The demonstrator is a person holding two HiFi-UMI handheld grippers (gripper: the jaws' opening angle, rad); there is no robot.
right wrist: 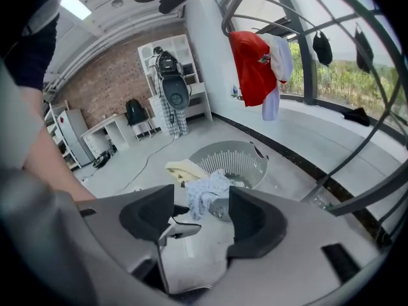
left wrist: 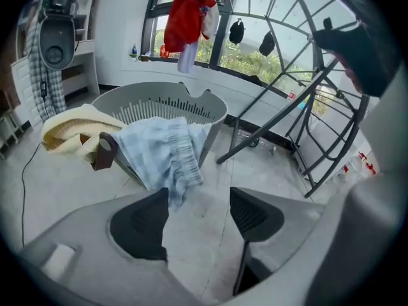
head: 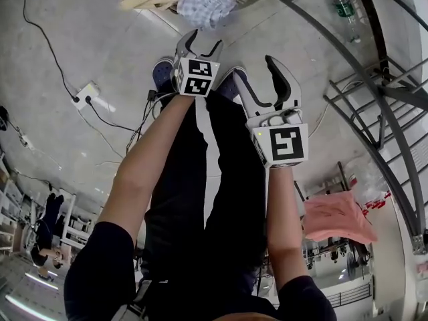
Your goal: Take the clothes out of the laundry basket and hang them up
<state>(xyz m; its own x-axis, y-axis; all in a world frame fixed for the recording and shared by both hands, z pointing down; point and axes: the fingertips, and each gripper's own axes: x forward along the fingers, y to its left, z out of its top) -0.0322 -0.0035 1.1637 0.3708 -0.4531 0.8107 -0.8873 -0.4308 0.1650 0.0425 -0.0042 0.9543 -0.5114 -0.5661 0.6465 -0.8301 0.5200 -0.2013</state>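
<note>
Both of my grippers are empty and aimed down at the floor in front of the laundry basket (left wrist: 159, 104). The left gripper (left wrist: 199, 204) has its jaws spread wide with only bare concrete between the pads. The right gripper (right wrist: 201, 210) is also apart, a little narrower, and grips nothing. The task's clothes are at the basket: a pale blue garment (left wrist: 162, 153) is draped over the near rim with its hem trailing towards the floor, and a cream garment (left wrist: 71, 132) is slumped over the rim beside it, the two touching. I judge the step in hand to be the reach for the next piece, and the blue one is the obvious choice since it lies nearest and on top. I'd bring the left jaws onto the thick fold where the cloth crosses the rim, not the thin dangling hem, which could slip out. I'd close on cloth alone, keeping clear of the plastic wall and the brown handle (left wrist: 105, 150). Then I'd lift straight up so the light basket doesn't tip or drag the cream piece along, and use the right jaws to find a second edge before turning to the dark drying rack (left wrist: 299, 129), where a red garment (left wrist: 185, 18) already hangs.
</note>
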